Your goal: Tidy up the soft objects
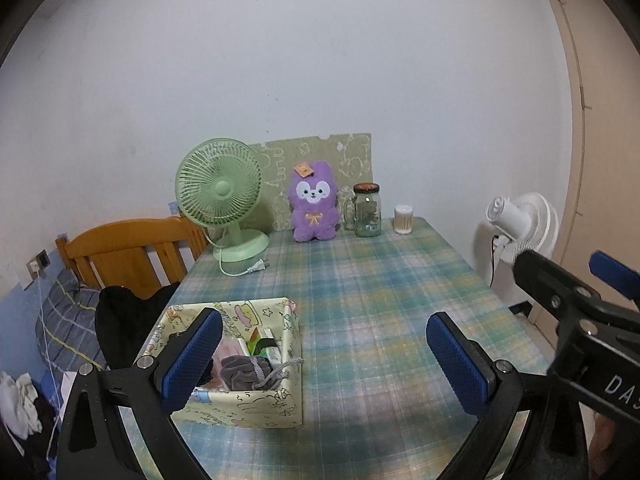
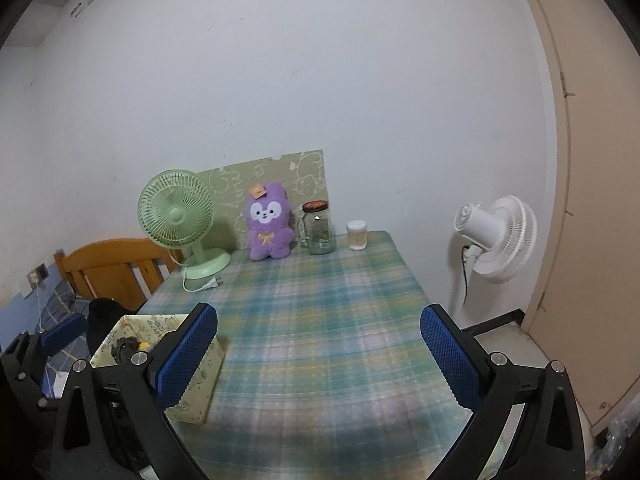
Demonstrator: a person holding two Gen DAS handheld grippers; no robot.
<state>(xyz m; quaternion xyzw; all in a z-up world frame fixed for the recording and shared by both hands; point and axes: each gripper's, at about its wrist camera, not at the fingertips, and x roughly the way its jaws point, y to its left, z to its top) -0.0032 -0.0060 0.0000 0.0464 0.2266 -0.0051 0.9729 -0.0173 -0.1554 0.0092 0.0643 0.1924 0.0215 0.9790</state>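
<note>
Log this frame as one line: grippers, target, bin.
left gripper open, empty | right gripper open, empty | purple plush upright at table's far edge, untouched | fabric bin near-left, holds grey pouch

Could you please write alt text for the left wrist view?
The open left gripper hovers over a plaid table, its left finger above a fabric box of small items. A purple plush toy sits at the far edge.

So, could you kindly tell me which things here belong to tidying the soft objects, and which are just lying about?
Job:
purple plush toy
fabric storage box
grey drawstring pouch

Lying about:
green fan
glass jar
cotton swab tub
white fan
</note>
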